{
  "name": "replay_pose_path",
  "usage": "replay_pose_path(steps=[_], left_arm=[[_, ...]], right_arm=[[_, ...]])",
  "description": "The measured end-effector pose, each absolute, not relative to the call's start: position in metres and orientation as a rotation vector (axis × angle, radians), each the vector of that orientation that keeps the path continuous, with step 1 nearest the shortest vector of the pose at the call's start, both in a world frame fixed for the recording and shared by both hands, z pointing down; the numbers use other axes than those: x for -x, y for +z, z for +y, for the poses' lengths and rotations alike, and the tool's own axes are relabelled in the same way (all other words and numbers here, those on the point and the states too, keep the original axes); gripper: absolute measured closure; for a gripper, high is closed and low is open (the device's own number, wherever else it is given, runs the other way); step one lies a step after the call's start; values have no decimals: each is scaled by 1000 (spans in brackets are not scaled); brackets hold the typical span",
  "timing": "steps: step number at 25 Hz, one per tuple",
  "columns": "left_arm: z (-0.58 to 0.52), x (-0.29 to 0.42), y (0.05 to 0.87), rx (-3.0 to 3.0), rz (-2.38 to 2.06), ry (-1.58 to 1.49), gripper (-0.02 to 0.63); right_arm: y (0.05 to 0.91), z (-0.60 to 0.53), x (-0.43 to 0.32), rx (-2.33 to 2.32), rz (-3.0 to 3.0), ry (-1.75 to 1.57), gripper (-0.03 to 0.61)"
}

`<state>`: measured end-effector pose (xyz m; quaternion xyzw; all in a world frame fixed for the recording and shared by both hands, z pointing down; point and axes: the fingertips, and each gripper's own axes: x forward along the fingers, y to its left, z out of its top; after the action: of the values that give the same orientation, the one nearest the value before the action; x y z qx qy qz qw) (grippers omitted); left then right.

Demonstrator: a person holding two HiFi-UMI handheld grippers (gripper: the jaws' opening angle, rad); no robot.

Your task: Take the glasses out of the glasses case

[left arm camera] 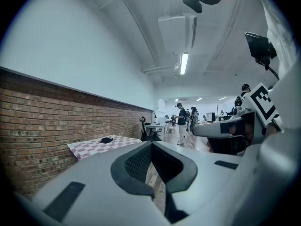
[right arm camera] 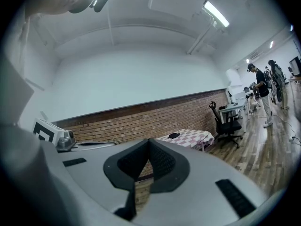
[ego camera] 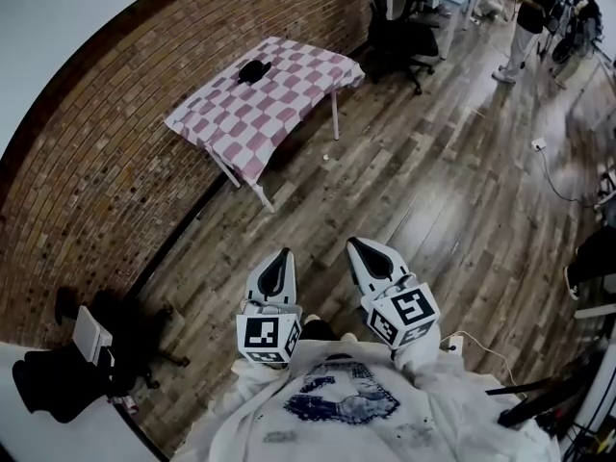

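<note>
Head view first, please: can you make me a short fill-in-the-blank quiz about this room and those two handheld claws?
The table is covered by a pink and white ____ cloth.
The dark glasses case lies on that table, which stands beside a wall built of ____.
The left gripper and the right gripper both have their jaws ____, with nothing between them.
Missing words: checkered; brick; shut.
</note>
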<state>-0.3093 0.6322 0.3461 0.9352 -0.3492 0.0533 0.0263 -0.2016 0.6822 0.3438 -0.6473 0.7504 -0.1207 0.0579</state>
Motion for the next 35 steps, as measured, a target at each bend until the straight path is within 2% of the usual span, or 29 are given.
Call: replay_pose_path(steps=[16, 35], left_arm=[[542, 266, 366, -2874, -1057, 149, 604], [259, 208, 345, -2886, -1080, 115, 604]], right_arm=[[363, 605, 151, 2022, 2247, -395, 565], [346, 321, 101, 2000, 2313, -383, 565]])
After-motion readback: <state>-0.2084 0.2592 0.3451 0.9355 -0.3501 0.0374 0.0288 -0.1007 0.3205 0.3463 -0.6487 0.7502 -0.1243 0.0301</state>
